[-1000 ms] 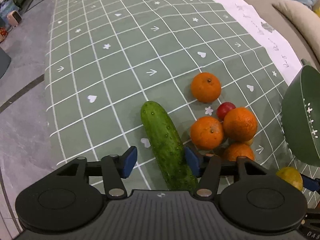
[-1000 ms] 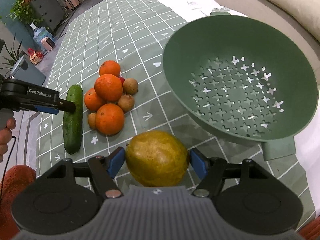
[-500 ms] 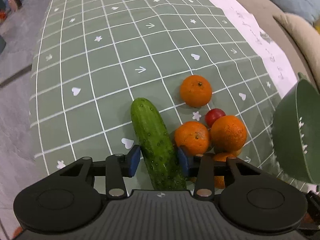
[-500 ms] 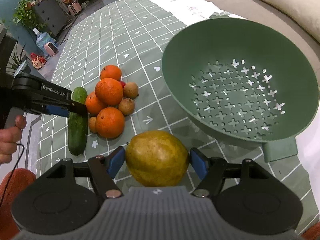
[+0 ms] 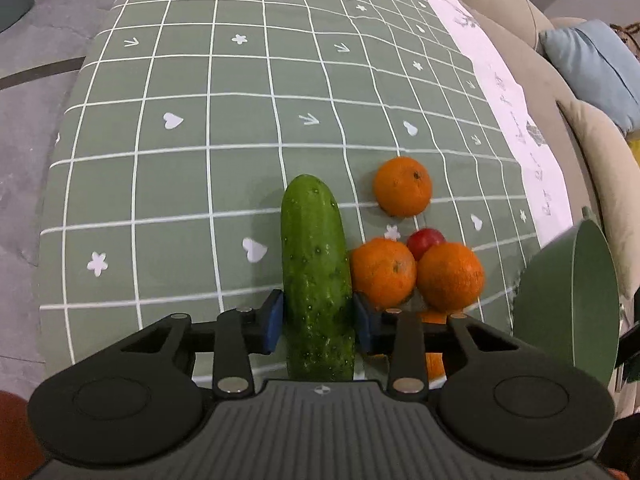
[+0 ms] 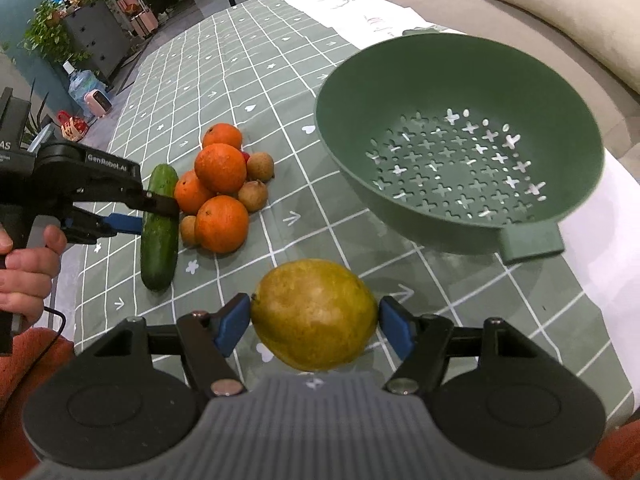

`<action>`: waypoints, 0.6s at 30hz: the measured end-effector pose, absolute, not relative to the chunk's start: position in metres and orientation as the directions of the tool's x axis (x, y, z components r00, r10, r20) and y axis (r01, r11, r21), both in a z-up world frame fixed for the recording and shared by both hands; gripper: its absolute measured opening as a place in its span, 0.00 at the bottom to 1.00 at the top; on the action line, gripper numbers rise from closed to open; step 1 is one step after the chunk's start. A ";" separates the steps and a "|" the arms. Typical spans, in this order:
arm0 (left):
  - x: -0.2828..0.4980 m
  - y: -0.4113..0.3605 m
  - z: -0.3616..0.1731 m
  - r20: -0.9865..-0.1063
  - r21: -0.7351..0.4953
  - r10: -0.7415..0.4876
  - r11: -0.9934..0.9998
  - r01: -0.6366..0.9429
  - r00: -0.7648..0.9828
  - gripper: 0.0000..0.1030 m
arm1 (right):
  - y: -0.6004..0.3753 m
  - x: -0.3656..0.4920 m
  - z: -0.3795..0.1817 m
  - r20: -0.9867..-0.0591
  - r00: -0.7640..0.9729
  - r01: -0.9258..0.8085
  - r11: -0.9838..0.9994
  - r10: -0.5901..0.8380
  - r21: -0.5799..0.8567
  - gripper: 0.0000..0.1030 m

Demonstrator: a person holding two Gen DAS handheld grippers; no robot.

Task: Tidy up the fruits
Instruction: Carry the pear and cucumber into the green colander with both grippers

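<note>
The left gripper [image 5: 318,322], jaws just closing, pinched the cucumber [image 5: 316,272] beside the oranges [image 5: 382,272], while the right gripper [image 6: 314,326] clamped the pear [image 6: 314,314], the colander [image 6: 460,140] at two o'clock.

- The left claw [image 5: 318,326] has just been closing: its blue pads now press both sides of the cucumber [image 5: 316,272], which lay loosely between them

Worktop [image 6: 224,80] wears a green cloth with white grid, hearts, arrows. White printed cloth [image 5: 500,92] lies along its edge nearest the beige sofa [image 6: 500,12]. Blue cushion [image 5: 592,68] on the sofa. Beyond the worktop's far end: grey cabinet [image 6: 98,36], leafy plant [image 6: 44,32], water bottle [image 6: 80,82], grey floor [image 5: 40,56].
</note>
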State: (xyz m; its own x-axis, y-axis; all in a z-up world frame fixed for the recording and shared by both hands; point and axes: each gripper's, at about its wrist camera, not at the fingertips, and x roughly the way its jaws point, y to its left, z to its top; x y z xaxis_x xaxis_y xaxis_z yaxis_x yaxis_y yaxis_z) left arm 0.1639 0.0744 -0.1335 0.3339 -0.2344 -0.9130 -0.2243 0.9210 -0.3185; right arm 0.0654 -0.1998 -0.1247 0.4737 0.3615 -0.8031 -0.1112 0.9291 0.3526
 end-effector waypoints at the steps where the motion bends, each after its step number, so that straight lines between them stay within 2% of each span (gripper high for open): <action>1: 0.160 0.074 -0.132 -0.911 -0.322 -0.239 0.922 -0.215 0.337 0.40 | -0.201 0.064 -0.123 -0.801 0.477 -0.111 0.929 0.360 0.352 0.65; 4: 0.147 0.075 -0.126 -0.909 -0.326 -0.246 0.922 -0.207 0.338 0.40 | -0.205 0.061 -0.118 -0.794 0.488 -0.115 0.928 0.363 0.354 0.65; 12: 0.115 0.078 -0.096 -0.851 -0.468 -0.372 0.858 -0.214 0.371 0.40 | -0.204 0.050 -0.103 -0.767 0.504 -0.163 0.916 0.397 0.367 0.65; 18: 0.111 0.046 -0.043 -0.799 -0.505 -0.439 0.861 -0.059 0.411 0.40 | -0.213 0.045 -0.070 -0.718 0.563 -0.216 0.912 0.409 0.350 0.65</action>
State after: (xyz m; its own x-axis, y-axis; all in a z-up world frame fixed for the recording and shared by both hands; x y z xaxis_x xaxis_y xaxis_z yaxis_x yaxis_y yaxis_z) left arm 0.1112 0.0461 -0.0433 0.4112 -0.4394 -0.7986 -0.0593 0.8614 -0.5045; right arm 0.0447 -0.2126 -0.0704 0.5625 0.4092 -0.7184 -0.2165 0.9115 0.3497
